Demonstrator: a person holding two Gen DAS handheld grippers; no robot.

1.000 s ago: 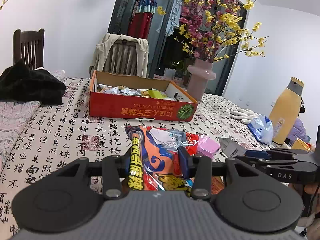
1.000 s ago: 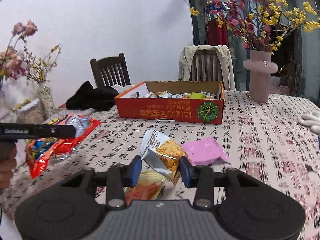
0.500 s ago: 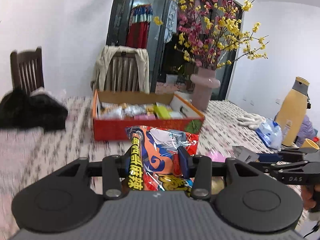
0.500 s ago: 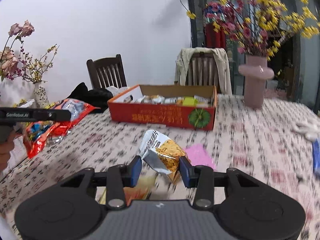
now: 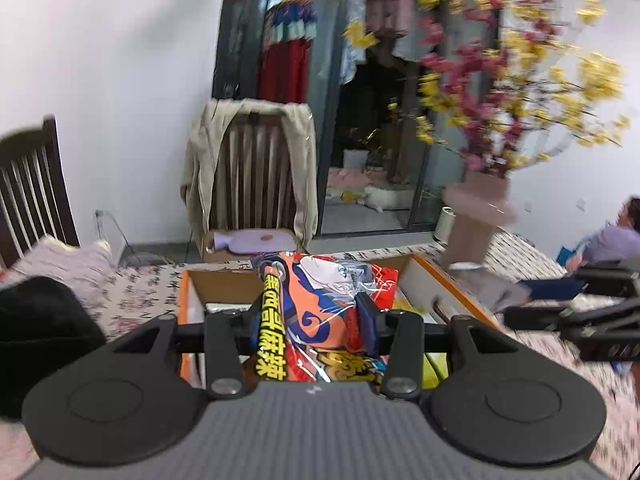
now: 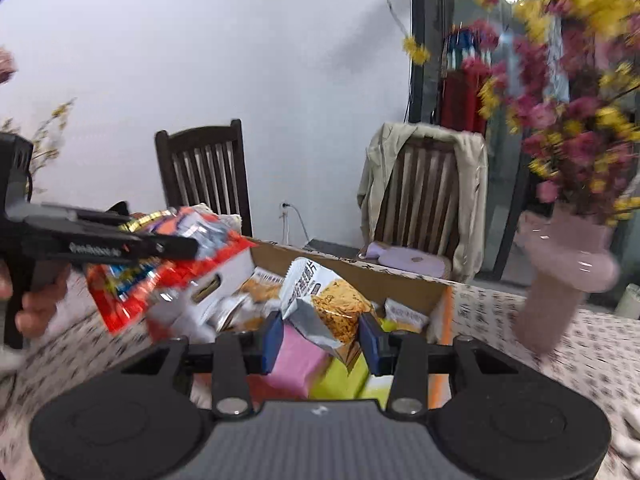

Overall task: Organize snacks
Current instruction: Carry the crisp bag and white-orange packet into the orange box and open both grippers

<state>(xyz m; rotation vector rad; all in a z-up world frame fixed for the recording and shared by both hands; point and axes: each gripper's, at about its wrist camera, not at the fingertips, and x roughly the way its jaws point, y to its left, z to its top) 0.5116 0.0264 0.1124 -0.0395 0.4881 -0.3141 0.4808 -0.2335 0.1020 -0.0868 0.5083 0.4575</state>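
My left gripper (image 5: pixel 316 320) is shut on a large orange and red snack bag (image 5: pixel 320 300) with yellow lettering, held over the open orange cardboard box (image 5: pixel 448 284). In the right wrist view that same red bag (image 6: pixel 160 264) hangs from the left gripper (image 6: pixel 132 246) above the box's left end. My right gripper (image 6: pixel 322 342) is shut on a silver and yellow chip bag (image 6: pixel 324 304), directly above the box (image 6: pixel 400 280). Inside lie several packets, among them a pink one (image 6: pixel 296 360) and a yellow-green one (image 6: pixel 344 380).
A pink vase (image 6: pixel 560 276) of red and yellow blossoms stands just right of the box. Two wooden chairs (image 6: pixel 208 172) stand behind the table, one draped with a beige jacket (image 6: pixel 424 184). Black cloth (image 5: pixel 36 320) lies at the left on the patterned tablecloth (image 6: pixel 540 344).
Both grippers, each still holding its bag, have travelled forward across the table and risen a little; the box, far away a second ago, now lies right beneath them.
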